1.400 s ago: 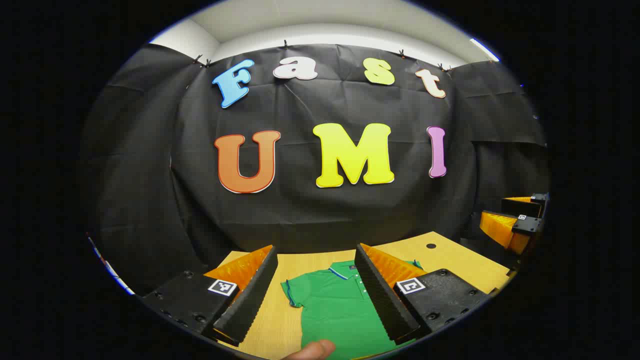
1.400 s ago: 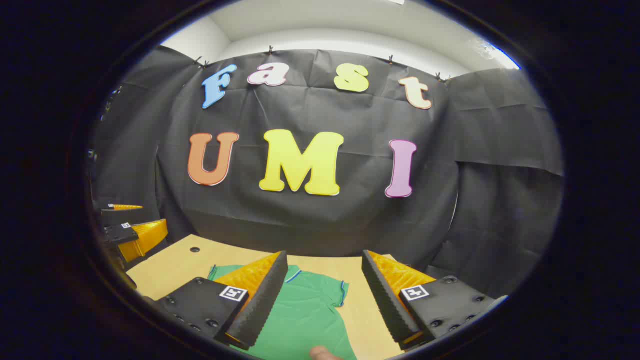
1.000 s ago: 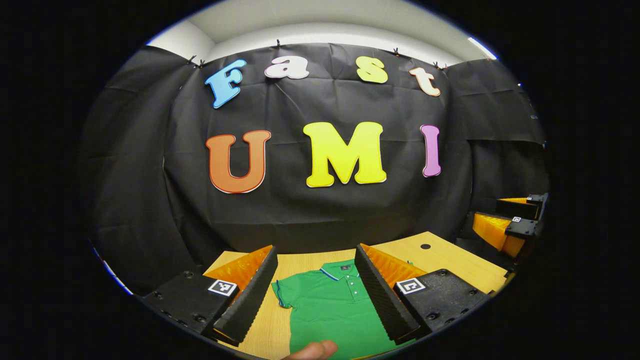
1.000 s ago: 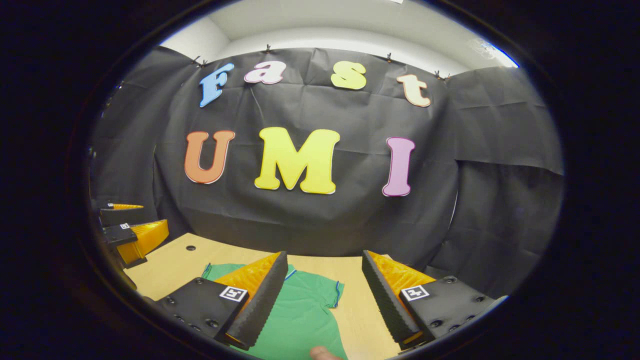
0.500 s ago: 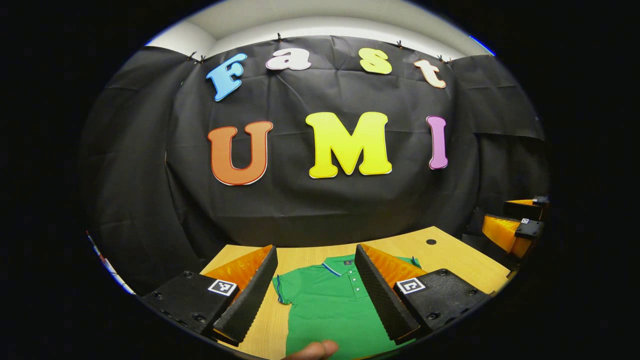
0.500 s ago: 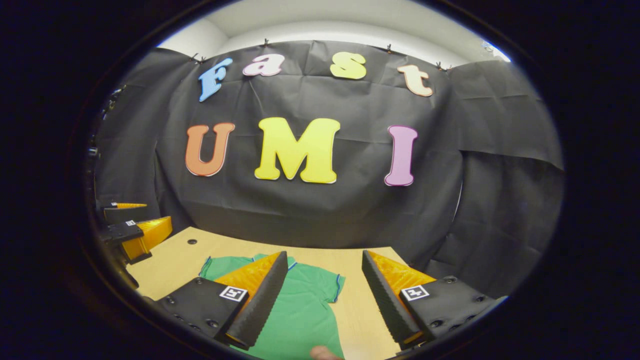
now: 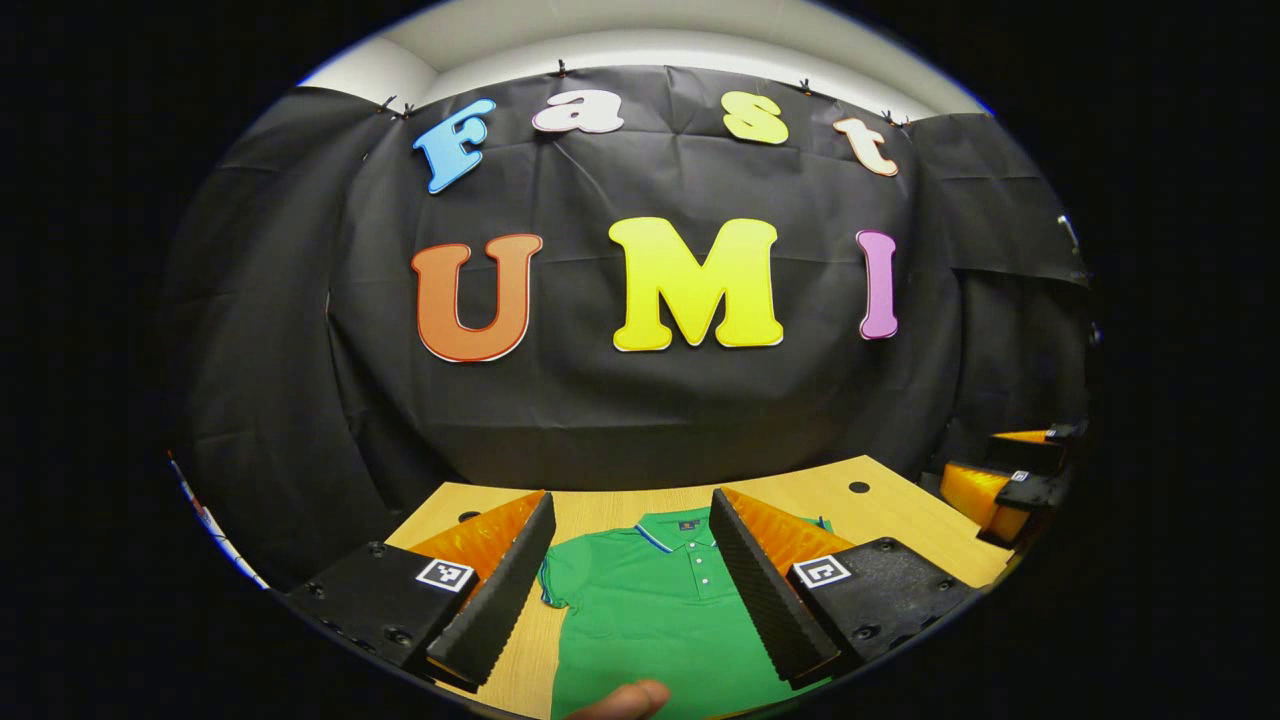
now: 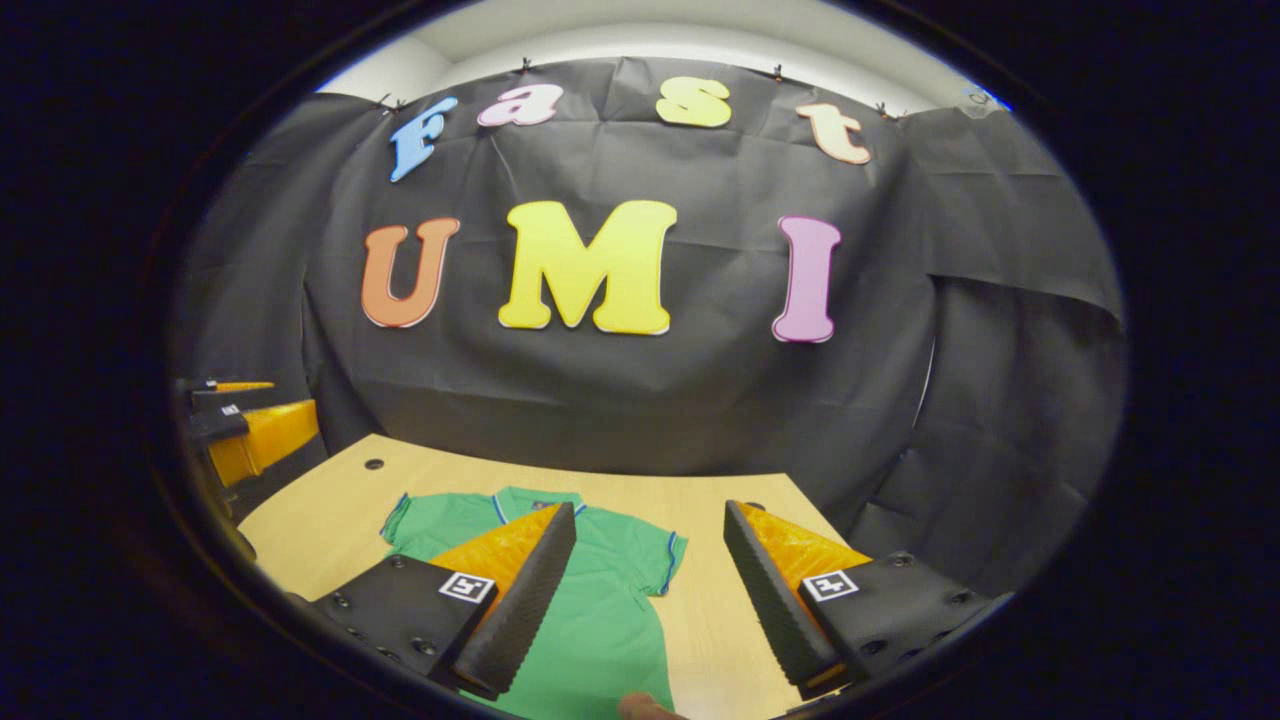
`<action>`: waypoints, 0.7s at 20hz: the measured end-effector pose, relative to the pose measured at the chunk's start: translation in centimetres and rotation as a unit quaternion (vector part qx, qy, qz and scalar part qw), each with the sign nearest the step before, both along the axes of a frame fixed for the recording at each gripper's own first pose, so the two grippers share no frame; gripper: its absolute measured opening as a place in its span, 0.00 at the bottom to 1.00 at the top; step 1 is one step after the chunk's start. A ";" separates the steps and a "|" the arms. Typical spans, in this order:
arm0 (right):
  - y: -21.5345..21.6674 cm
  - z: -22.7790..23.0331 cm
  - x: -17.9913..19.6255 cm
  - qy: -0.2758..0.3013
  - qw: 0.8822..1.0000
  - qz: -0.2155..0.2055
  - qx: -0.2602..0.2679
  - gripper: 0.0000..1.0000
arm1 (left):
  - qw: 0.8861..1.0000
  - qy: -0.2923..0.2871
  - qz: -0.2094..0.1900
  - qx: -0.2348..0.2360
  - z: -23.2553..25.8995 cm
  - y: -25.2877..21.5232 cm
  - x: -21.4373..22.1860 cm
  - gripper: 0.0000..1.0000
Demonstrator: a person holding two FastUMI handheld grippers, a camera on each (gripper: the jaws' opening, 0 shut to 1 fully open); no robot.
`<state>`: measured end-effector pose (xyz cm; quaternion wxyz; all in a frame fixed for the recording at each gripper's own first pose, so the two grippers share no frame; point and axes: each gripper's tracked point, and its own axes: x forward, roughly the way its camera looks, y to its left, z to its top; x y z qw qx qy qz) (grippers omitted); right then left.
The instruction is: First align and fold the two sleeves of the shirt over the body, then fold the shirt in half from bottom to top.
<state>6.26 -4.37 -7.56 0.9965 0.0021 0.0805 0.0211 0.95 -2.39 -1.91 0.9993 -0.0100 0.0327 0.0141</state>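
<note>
The green shirt (image 7: pixel 650 600) lies flat on the wooden counter (image 7: pixel 880 505), front side up, collar toward the booth wall, and both short sleeves are spread out to the sides. Nothing is folded yet, so you are at the very start: the approach for the first sleeve fold.

Your left claw (image 7: pixel 632 580) is held above the shirt with its jaws wide apart and nothing between them. In the left gripper view the collar and the button row show between its fingers, and the left sleeve (image 7: pixel 558 578) is just beside the inner edge of the left finger. Your right claw (image 8: pixel 650 585) is also wide and empty. In the right gripper view the right sleeve (image 8: pixel 655 565) lies between its fingers, and the left claw shows far off at the left edge.

For the next move, I think you should lower each claw to the outer edge of its own sleeve and pinch only the hem. Take care not to catch the body layer below. Then carry both sleeves inward over the chest, keeping them level with each other.
</note>
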 end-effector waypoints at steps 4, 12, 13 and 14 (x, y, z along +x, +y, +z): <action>-0.9 -3.9 2.7 0.034 0.999 0.000 -0.001 0.95 | 1.000 0.017 0.008 0.005 -0.6 0.0 -0.1 1.00; -2.7 -14.3 11.7 0.127 0.992 -0.006 0.012 0.96 | 0.998 0.040 0.038 0.028 -1.3 0.5 -0.9 1.00; -3.0 -15.8 12.9 0.145 0.989 -0.011 0.017 0.95 | 0.998 0.045 0.043 0.030 -1.4 0.5 -1.0 1.00; -3.3 -17.3 14.2 0.160 0.987 -0.017 0.022 0.96 | 0.997 0.051 0.049 0.033 -1.6 0.6 -1.3 1.00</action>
